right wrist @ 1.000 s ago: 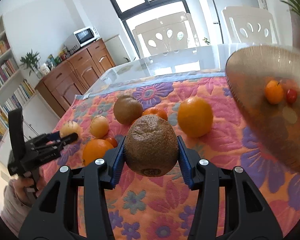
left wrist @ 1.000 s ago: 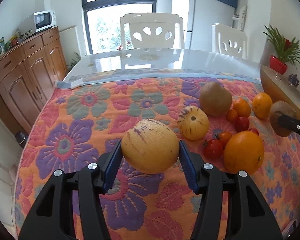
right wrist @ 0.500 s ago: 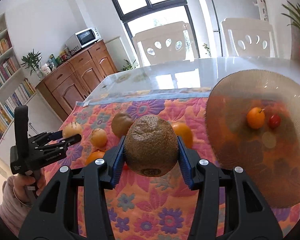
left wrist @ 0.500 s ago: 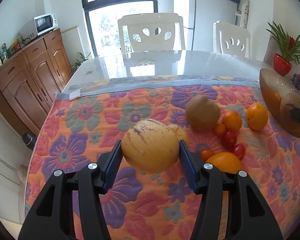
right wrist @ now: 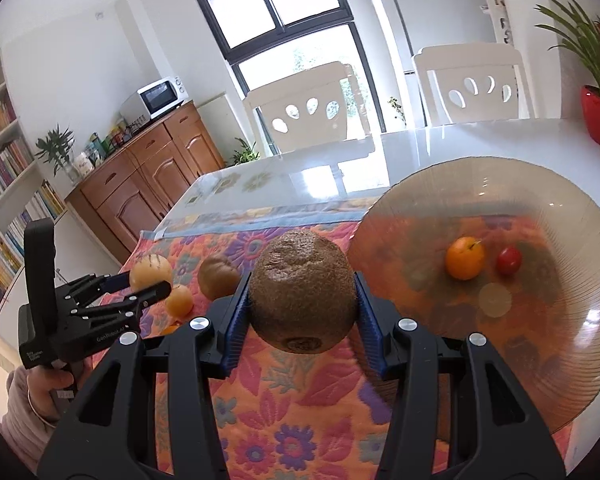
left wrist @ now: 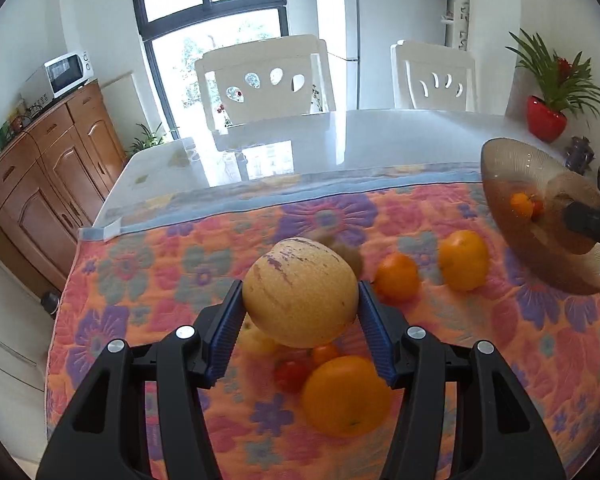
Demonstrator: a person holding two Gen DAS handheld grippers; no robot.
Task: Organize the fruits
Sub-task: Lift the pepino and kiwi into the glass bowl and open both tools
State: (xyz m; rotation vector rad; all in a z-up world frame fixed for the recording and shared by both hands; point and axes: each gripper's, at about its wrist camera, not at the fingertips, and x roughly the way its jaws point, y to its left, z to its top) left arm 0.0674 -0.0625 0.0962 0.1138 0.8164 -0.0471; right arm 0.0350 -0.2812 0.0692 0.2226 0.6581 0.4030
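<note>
Brown fruit: your right gripper (right wrist: 302, 304) is clenched on a rough, round brown kiwi-like fruit (right wrist: 302, 290), held in the air just beside the near-left rim of the wide ribbed amber glass bowl (right wrist: 572, 380).
Striped fruit: your left gripper (left wrist: 300, 306) grasps a pale yellow, purple-streaked round melon (left wrist: 300, 292), raised above the loose fruit on the flowered orange quilted cloth (left wrist: 148, 264), well apart from the bowl.
Bowl contents: one small orange fruit (right wrist: 464, 258) and one red cherry tomato (right wrist: 509, 261), near the middle.
Risk, release: if you let go too high, the brown fruit may strike the glass or roll onto the two inside.
Risk, rim: clipping the rim could shove or tip the bowl.
Risk, crowding: both grippers may meet over the bowl; go one at a time.
Risk, below: lowering the left could knock the large orange (left wrist: 346, 394) underneath.
Hidden: the melon covers part of the pile; the fruit there is blurred.
Cut off: the bowl's right edge leaves both views, and its footing cannot be seen.
</note>
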